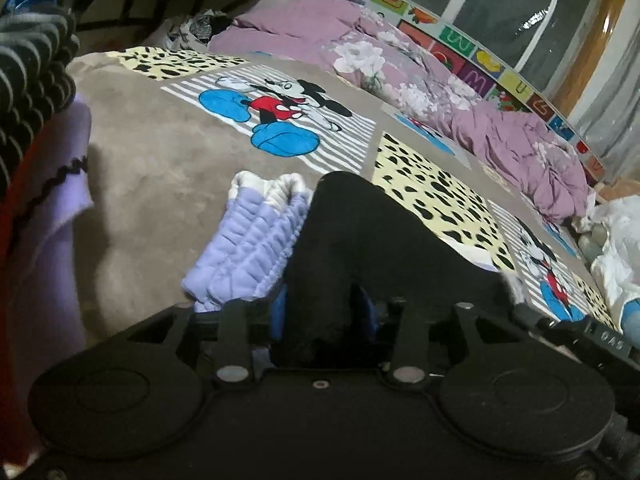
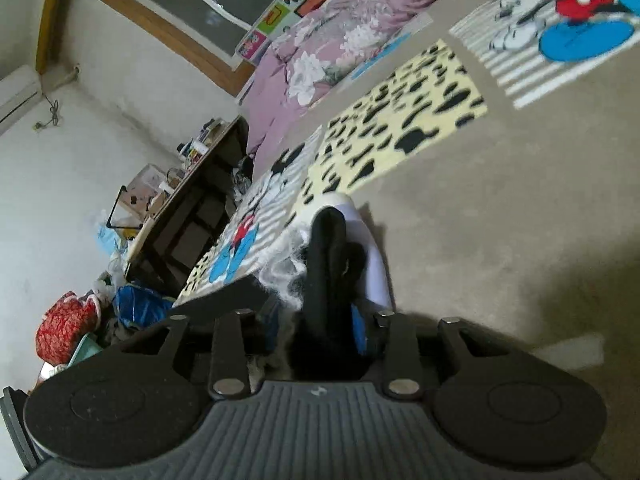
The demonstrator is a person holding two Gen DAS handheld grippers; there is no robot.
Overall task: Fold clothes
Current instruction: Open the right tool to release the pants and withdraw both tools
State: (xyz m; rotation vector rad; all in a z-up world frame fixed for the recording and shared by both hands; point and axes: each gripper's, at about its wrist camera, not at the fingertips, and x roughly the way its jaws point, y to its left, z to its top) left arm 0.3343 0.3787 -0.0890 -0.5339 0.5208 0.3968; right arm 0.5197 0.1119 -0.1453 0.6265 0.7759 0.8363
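A black garment (image 1: 360, 232) drapes over my left gripper (image 1: 326, 280) and hides its fingertips. It lies between the blue pads (image 1: 280, 316), which seem to stand off the cloth. Just left of it, a lilac quilted garment (image 1: 248, 240) with white cuffs lies bunched on the bed. In the right wrist view the same black garment (image 2: 326, 248) runs between the blue pads (image 2: 360, 332) of my right gripper (image 2: 320, 280), narrower than the gap. White fluffy trim (image 2: 288, 280) and pale lilac fabric (image 2: 374, 264) lie beside it.
The bed carries a beige blanket (image 1: 160, 160) with cartoon-mouse and spotted panels. A crumpled purple floral duvet (image 1: 440, 92) lines the window side. A clothes pile with a striped top (image 1: 32, 68) rises at the left. A wooden table (image 2: 188, 216) and bags (image 2: 68, 324) stand beyond the bed's edge.
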